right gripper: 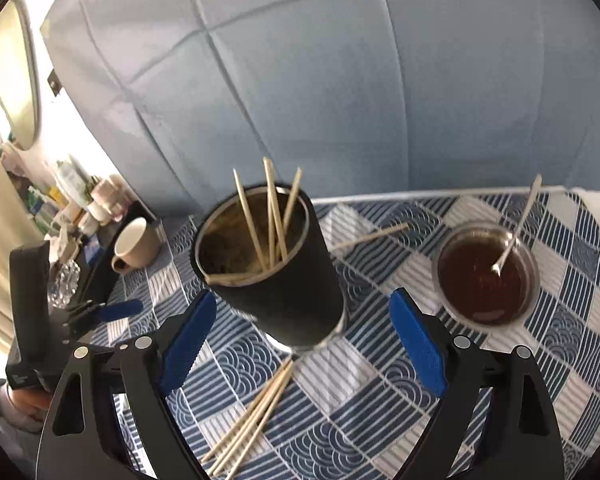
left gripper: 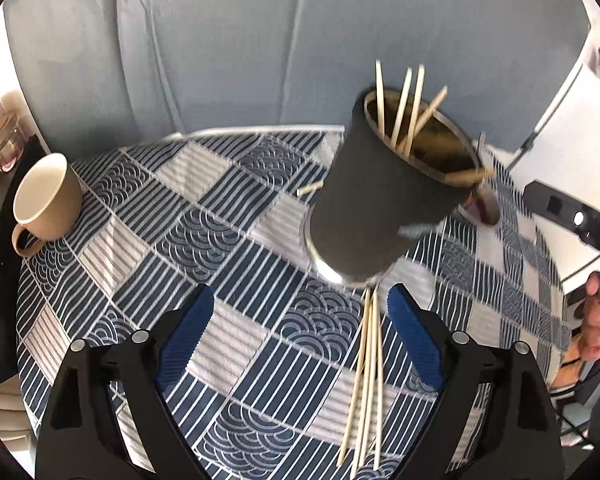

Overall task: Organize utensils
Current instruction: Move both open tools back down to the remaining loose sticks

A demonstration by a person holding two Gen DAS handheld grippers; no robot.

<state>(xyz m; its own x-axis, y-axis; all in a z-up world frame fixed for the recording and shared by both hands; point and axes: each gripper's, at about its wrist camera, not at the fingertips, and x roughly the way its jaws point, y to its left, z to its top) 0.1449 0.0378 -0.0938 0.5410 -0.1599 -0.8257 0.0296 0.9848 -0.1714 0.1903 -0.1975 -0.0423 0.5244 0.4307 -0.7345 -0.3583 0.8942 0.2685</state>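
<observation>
Left tool (left gripper: 300,344) gapes empty above loose chopsticks (left gripper: 364,380) on the counter (left gripper: 148,216); some already stand in the black holder (left gripper: 380,204). Right tool (right gripper: 302,344), also unclenched, faces that holder (right gripper: 276,264); a bundle (right gripper: 252,420) and one stray stick (right gripper: 370,236) remain.

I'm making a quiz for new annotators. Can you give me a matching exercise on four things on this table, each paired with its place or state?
Things:
1. black cup
2. beige mug
3. glass bowl
4. loose bundle of sticks

Places or states:
A. holds dark liquid and a metal spoon
B. lies flat on the checked cloth, in front of the black cup
C. stands upright with several sticks poking out of it
D. sits empty at the far left edge of the table

Pairs: 1-C, 2-D, 3-A, 4-B
</observation>
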